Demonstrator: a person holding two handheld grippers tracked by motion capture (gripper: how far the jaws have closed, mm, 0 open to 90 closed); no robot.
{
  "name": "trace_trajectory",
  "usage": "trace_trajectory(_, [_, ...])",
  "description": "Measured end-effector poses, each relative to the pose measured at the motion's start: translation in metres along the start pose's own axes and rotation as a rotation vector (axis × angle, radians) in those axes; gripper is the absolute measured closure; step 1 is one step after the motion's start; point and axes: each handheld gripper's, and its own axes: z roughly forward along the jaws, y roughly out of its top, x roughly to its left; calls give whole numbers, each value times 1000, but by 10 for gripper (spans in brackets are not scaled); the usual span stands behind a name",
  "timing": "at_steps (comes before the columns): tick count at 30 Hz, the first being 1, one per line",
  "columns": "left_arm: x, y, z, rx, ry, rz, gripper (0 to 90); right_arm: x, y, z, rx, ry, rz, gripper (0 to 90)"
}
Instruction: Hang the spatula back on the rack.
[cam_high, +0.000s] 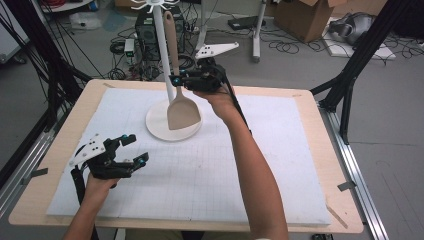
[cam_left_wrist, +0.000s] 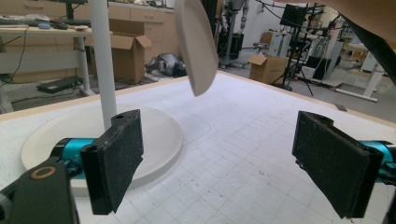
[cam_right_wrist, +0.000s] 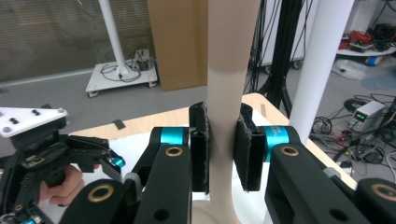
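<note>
We see the right gripper (cam_high: 176, 80) raised over the far middle of the table (cam_high: 70, 120), its two jaws closed on the handle of a tan spatula (cam_high: 181, 112). In the right gripper view the black pads (cam_right_wrist: 201, 149) press the handle from both sides, and the spatula (cam_right_wrist: 229, 70) stands upright between them. Its blade points down and hangs just over the round white base (cam_high: 160, 131) of a stand, close beside the stand's white pole (cam_high: 164, 55); we cannot tell whether the blade touches the base. The base sits on the white mat (cam_high: 200, 175) toward the far edge of the table.

The left gripper (cam_high: 135, 149) is low near the left edge of the mat, well apart from the stand. Its jaws are spread wide with nothing between them, as the left gripper view shows, looking across the gridded mat toward the base (cam_left_wrist: 154, 140), the pole (cam_left_wrist: 103, 60) and the hanging spatula blade (cam_left_wrist: 197, 44).
</note>
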Motion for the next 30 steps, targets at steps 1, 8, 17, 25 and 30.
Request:
trace_trajectory(1, [0, 0, 0, -3, -1, -1, 169, -2, 1, 1, 9, -1, 0, 780])
trace_trajectory(8, [1, 0, -3, -9, 4, -6, 170, -17, 7, 0, 24, 53, 15, 780])
trace_trajectory(17, [1, 0, -3, -4, 0, 1, 170, -33, 13, 4, 44, 84, 45, 780])
trace_trajectory(25, [2, 0, -6, -9, 2, -3, 171, -37, 12, 6, 71, 108, 62, 780])
trace_trajectory(30, [2, 0, -6, -9, -2, -1, 171, -40, 11, 9, 78, 126, 69, 781])
